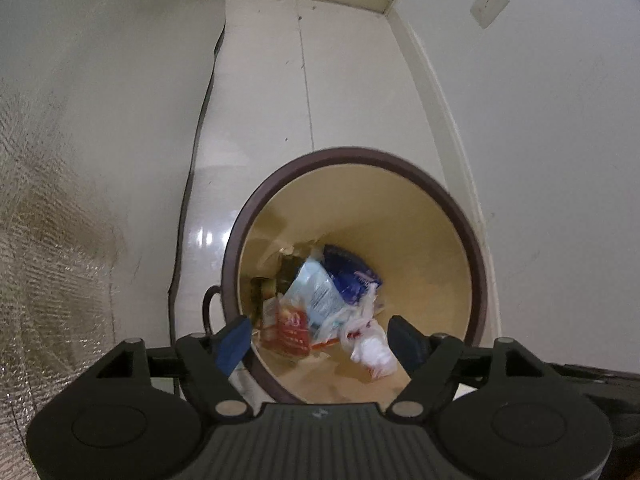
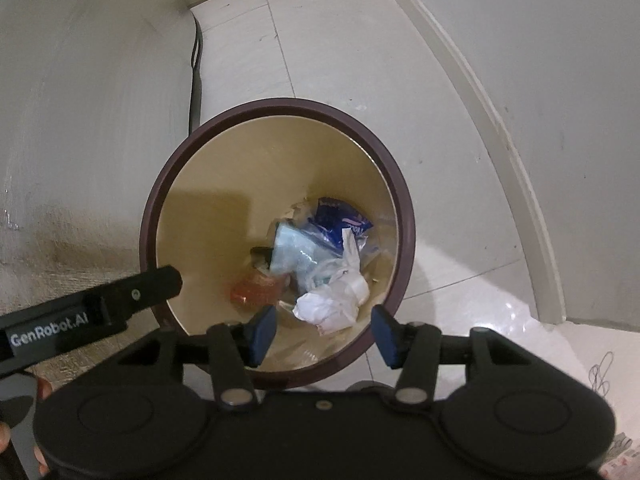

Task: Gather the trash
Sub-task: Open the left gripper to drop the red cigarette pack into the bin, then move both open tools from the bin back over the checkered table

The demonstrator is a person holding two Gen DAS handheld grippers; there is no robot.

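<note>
A round bin with a dark brown rim and cream inside stands on the pale tiled floor. At its bottom lie a blue wrapper, a pale blue packet, a red-orange pack and crumpled white plastic. My left gripper is open and empty above the bin's near rim. My right gripper is open and empty above the bin. The left gripper's body shows at the right view's left edge.
White walls close in on both sides, with a skirting board at the right. A dark cable runs along the left wall's foot. A wall socket sits high on the right. Clear plastic lies on the floor right of the bin.
</note>
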